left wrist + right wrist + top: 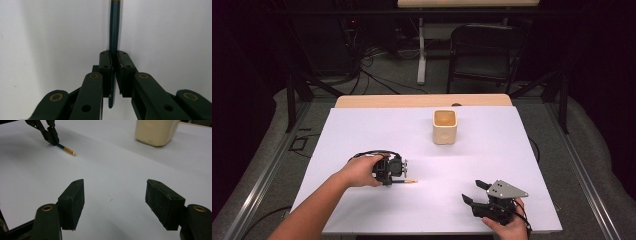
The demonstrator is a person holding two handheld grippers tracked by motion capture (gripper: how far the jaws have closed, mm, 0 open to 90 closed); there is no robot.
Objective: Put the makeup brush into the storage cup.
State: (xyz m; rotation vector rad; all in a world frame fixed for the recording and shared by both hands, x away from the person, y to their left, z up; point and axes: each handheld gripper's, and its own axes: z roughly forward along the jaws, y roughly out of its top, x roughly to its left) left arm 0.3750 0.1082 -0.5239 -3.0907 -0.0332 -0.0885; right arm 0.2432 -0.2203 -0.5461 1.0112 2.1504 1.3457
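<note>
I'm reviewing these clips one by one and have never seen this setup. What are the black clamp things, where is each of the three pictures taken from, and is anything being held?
There is no robot here. A person holds a hand-operated two-finger tool in each hand. The high view looks down from above the person's side of the white table. The other two pictures come from small cameras riding on each tool, looking out along its own black fingers.

The left gripper has its fingers closed on a dark pencil, seen up close in the left gripper view. The pencil's pale end pokes out beyond the fingers, low over the table; whether it touches the surface I cannot tell.

The right gripper is open and holds nothing.

Farther back on the table stands a cream cup, upright and apart from both tools.
</note>
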